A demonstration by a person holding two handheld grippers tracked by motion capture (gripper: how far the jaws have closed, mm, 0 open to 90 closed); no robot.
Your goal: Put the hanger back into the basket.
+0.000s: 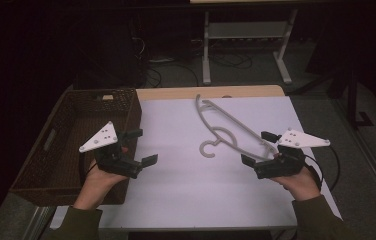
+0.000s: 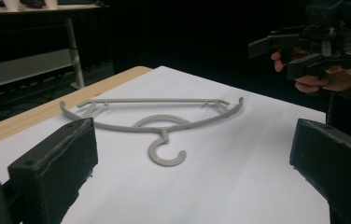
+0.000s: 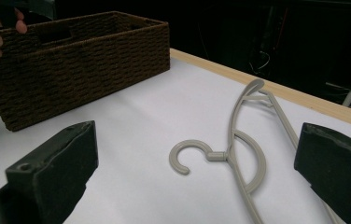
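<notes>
A grey plastic hanger [image 1: 236, 124] lies flat on the white table top [image 1: 191, 195], its hook pointing toward the near side. My left gripper [image 1: 142, 146] hovers open at the basket's right wall, left of the hanger, with nothing between its jaws. My right gripper [image 1: 258, 148] stands open at the hanger's near right end, close to its arm. In the left gripper view the hanger [image 2: 164, 135] lies ahead between the wide jaws [image 2: 192, 168], and the right gripper [image 2: 276, 58] hangs beyond it. The right gripper view has the hanger [image 3: 232, 140] between its own jaws [image 3: 194, 172].
A brown woven basket [image 1: 51, 150] stands at the table's left side, also seen across the table [image 3: 80, 60] in the right gripper view. A wooden table edge [image 1: 201, 92] runs along the back. Beyond it are metal desk legs [image 1: 206, 50] and cables on a dark floor.
</notes>
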